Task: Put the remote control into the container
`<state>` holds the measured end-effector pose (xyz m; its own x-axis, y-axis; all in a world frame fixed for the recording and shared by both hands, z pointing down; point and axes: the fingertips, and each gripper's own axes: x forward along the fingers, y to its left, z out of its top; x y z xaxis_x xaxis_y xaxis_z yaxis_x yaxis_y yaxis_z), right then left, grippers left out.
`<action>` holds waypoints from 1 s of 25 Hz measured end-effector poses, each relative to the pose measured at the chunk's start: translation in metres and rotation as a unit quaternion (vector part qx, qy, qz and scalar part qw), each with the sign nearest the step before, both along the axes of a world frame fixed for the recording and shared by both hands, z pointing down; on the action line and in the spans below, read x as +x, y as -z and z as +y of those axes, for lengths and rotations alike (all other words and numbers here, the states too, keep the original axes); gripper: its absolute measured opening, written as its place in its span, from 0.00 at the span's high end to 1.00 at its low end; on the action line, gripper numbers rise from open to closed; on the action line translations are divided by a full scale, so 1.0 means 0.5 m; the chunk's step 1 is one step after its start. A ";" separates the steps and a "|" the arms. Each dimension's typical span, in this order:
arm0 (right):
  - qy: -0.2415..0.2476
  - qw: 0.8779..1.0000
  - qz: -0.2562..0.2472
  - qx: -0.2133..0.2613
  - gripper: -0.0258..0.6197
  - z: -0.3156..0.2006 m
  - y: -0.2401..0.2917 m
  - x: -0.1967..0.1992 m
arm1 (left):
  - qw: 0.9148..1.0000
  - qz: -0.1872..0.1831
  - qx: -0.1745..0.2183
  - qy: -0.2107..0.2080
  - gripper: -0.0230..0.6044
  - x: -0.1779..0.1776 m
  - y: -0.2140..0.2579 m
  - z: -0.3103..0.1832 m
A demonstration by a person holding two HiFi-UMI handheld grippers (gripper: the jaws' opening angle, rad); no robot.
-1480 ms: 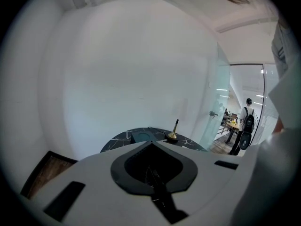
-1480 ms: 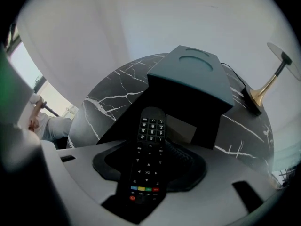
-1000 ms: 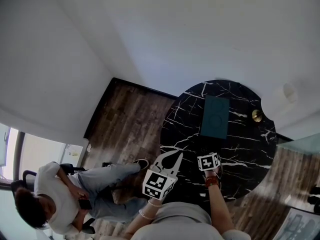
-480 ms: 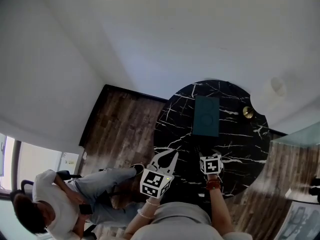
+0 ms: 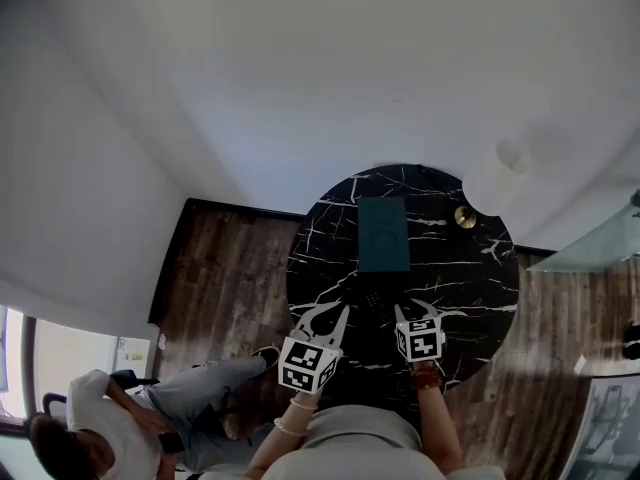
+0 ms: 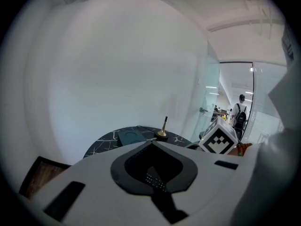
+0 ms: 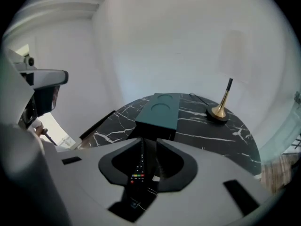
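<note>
Black marble counter, remote control lying between the closing jaws of the right gripper, teal container beyond at twelve o'clock, so best squeeze its long edges squarely before lifting, while the left gripper idles at nine, tips together, empty.

White wall on the far side; dark wood floor at left; round black marble table in the middle; glass partition at right; bright window near left.

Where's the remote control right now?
In the right gripper view the remote control lies on the black marble table between the right gripper's closing jaws, just short of the teal container.
</note>
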<state>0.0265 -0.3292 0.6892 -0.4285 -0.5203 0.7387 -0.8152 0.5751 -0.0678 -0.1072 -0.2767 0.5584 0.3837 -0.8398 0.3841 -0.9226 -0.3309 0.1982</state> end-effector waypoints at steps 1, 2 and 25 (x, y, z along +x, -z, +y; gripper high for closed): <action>0.000 1.000 -0.004 0.008 0.83 0.003 0.014 0.003 | 1.000 -0.001 0.001 -0.004 0.95 0.007 0.001 -0.002; -0.001 1.000 -0.010 0.014 0.85 0.005 0.027 0.005 | 1.000 -0.002 0.002 -0.008 0.95 0.015 0.001 -0.003; -0.028 0.965 -0.165 0.202 0.94 0.069 0.351 0.089 | 0.991 0.005 0.066 -0.115 0.95 0.222 0.101 -0.013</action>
